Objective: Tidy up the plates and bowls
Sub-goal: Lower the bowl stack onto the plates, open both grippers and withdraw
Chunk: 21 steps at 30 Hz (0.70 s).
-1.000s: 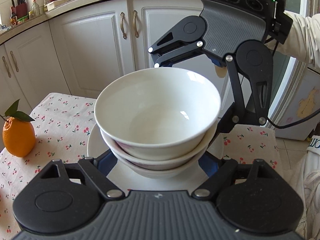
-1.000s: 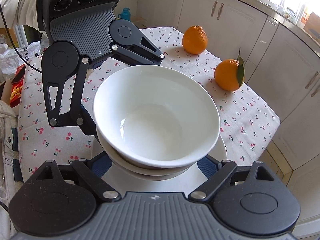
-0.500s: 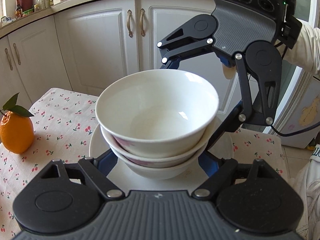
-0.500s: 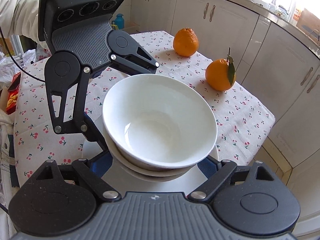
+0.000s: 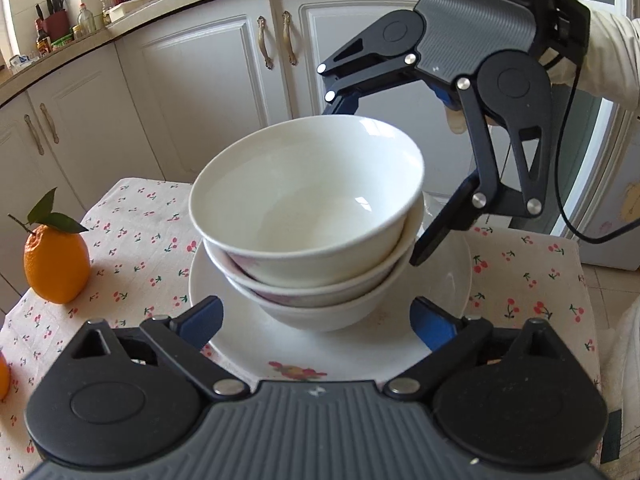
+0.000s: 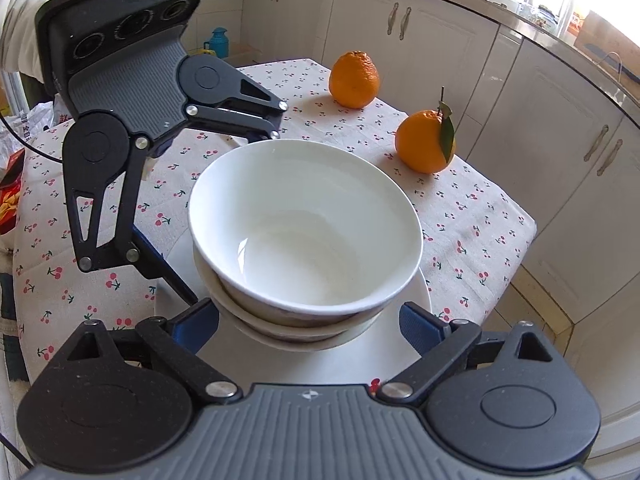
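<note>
Three white bowls point(image 5: 308, 200) sit nested on a white plate point(image 5: 320, 348) on the cherry-print tablecloth. My left gripper point(image 5: 316, 320) faces the stack from one side. Its jaws are opening, with the blue pads point(image 5: 200, 320) clear of the lowest bowl on both sides. My right gripper point(image 6: 310, 326) faces the same bowls point(image 6: 304, 224) and plate point(image 6: 320, 360) from the opposite side. Its jaws are also opening, and its pads point(image 6: 420, 328) stand apart from the stack. Each gripper shows in the other's view, the right gripper point(image 5: 378, 182) and the left gripper point(image 6: 222, 216), with the fingers straddling the bowls.
One orange with a leaf point(image 5: 56, 264) stands left of the plate; in the right wrist view two oranges point(image 6: 354, 80) point(image 6: 424, 142) lie beyond the bowls. White cabinets point(image 5: 224, 92) ring the small table, and the table edge point(image 6: 520, 240) drops off close to the plate.
The jaws of both grippers have spread wider, away from the sides of the plate and the bowl stack. The stack sits slightly farther from both cameras.
</note>
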Each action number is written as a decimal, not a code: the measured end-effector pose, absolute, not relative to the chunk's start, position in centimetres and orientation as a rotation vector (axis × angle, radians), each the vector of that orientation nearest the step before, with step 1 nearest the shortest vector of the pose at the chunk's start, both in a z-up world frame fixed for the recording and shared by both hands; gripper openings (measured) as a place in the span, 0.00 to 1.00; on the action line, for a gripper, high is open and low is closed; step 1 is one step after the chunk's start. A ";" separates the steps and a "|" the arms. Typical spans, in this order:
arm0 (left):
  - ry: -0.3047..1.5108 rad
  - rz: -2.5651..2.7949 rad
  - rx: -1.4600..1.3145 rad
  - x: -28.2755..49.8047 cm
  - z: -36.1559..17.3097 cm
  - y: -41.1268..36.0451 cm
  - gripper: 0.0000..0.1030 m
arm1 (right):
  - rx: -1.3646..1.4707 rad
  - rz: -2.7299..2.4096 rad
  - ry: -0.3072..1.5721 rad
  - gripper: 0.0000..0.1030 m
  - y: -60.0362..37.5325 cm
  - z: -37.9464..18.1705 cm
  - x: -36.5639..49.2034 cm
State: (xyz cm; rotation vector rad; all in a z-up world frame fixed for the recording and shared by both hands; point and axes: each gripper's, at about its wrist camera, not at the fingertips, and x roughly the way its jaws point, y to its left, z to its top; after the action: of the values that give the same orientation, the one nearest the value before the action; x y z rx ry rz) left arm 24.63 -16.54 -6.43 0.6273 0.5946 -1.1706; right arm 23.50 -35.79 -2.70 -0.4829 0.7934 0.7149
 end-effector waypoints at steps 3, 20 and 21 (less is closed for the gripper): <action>0.566 -1.108 0.564 23.9 -5.4 -15.1 0.97 | -0.427 0.670 0.799 1.00 -36.1 -2.4 22.6; 0.552 -0.554 0.147 15.0 -1.3 -8.4 1.00 | -0.024 -0.027 0.806 1.00 -31.9 -1.1 13.3; 0.564 -0.527 0.135 14.5 -1.2 -8.3 0.99 | -0.014 -0.056 0.798 1.00 -31.2 -1.2 12.7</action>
State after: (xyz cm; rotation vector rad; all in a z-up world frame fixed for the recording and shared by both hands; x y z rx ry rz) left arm 14.48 -8.27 -1.17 0.1352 0.5644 -0.5266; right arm 12.70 -31.20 -1.15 -0.0142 0.7983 -0.0558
